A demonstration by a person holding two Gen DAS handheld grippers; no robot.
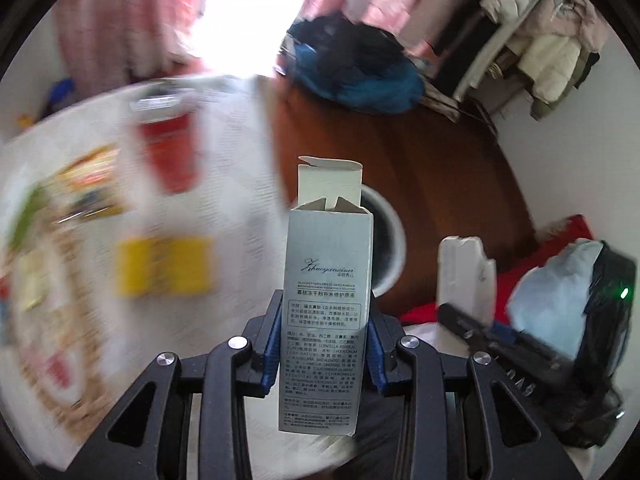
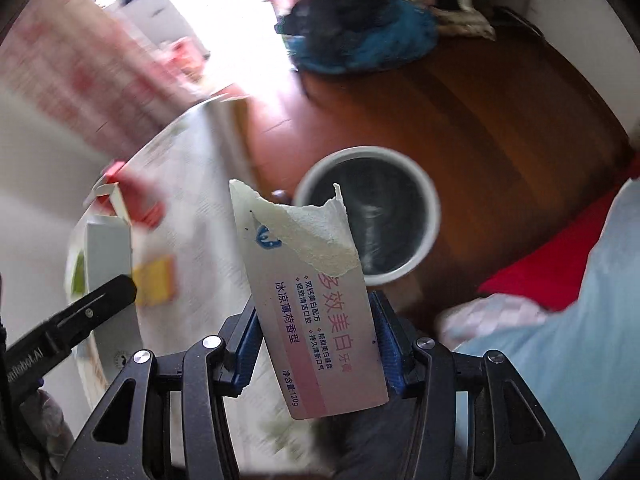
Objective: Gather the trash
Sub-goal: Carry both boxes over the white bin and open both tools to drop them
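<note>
Step in hand: transport phase. Both grippers are loaded and carrying trash toward the bin; nothing is released yet.

L gripper (image 1: 325, 354): jaws narrowed onto a grey carton (image 1: 326, 304), blue pads flat against its two side faces, gripping approx. the lower half. Carton stands upright between the jaws, top flap open. The trash bin (image 1: 390, 240) lies ahead of the jaws, slightly to the right, partly hidden behind the carton.

R gripper (image 2: 316, 346): jaws narrowed onto a torn toothpaste box (image 2: 316, 308), pads on both long edges. Box leans left of the jaw axis, ragged end pointing away from the camera. The bin (image 2: 370, 210) sits ahead of the jaws and just right of the box tip; its dark liner shows, contents not discernible.

Remaining trash, judged: a red cup (image 1: 172, 152) and a yellow pack (image 1: 164, 266) on the table (image 1: 240, 160), left of the L jaws.

Next move, judged: bring each load over the bin mouth, then open the jaws. The R load appears nearer. Stagger the drops to avoid a gripper clash.
</note>
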